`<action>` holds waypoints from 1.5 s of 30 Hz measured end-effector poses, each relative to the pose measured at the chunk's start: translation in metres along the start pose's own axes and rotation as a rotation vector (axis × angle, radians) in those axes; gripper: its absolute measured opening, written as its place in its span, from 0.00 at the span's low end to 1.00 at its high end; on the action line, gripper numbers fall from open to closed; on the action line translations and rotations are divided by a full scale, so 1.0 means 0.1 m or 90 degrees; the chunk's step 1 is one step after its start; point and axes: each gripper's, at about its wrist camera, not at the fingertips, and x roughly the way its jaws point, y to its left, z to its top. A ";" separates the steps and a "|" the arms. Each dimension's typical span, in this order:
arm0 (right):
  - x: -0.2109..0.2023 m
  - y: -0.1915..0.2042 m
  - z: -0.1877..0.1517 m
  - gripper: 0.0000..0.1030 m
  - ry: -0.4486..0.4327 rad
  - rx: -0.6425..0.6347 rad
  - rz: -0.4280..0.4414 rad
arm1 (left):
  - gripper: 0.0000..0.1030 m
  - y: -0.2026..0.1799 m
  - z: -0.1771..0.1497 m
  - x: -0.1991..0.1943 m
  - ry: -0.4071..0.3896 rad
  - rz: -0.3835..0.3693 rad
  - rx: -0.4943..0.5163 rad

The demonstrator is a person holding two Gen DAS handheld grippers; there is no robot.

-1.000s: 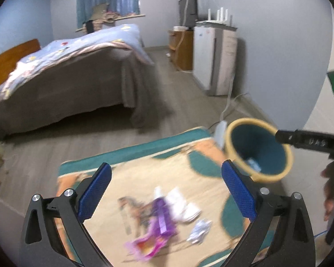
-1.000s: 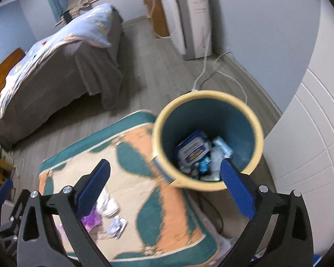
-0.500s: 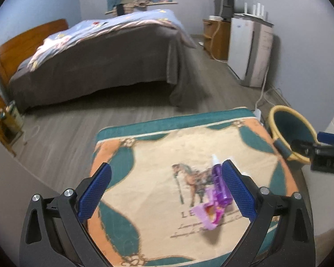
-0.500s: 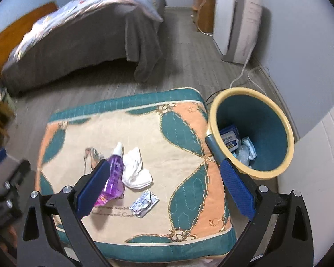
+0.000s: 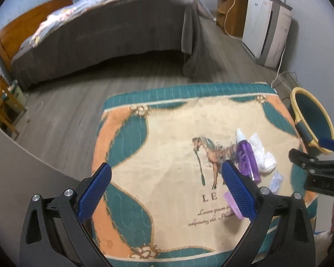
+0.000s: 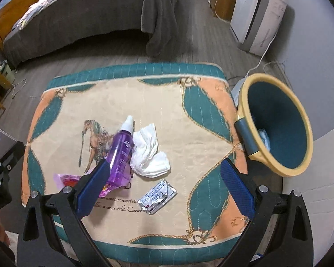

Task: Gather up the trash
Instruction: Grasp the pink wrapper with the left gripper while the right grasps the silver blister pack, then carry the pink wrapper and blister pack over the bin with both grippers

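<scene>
A purple spray bottle (image 6: 120,153) lies on the horse-print mat (image 6: 189,115), with a crumpled white tissue (image 6: 149,153) to its right, a silver foil wrapper (image 6: 157,196) in front and a pink wrapper (image 6: 66,179) under its base. The teal bin with a yellow rim (image 6: 276,124) stands off the mat's right edge and holds some trash. My right gripper (image 6: 164,188) is open above the wrapper. My left gripper (image 5: 167,191) is open above the mat's left part; the bottle (image 5: 247,158), tissue (image 5: 261,153) and bin (image 5: 311,120) show at its right.
A bed with a grey cover (image 5: 104,31) stands behind the mat across grey floorboards. A white appliance (image 5: 267,26) and a wooden cabinet (image 5: 230,13) stand by the right wall, with a white cable (image 6: 259,64) trailing near the bin. A wooden stand (image 5: 2,109) is at left.
Both grippers have pulled back and swung left from the bin. The right view now looks down on the trash on the mat instead of into the bin. Both stay open.
</scene>
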 end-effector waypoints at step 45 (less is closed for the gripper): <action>-0.08 -0.02 0.10 0.09 0.022 0.005 0.065 | 0.14 -0.58 -0.04 -0.06 -0.024 -0.100 0.169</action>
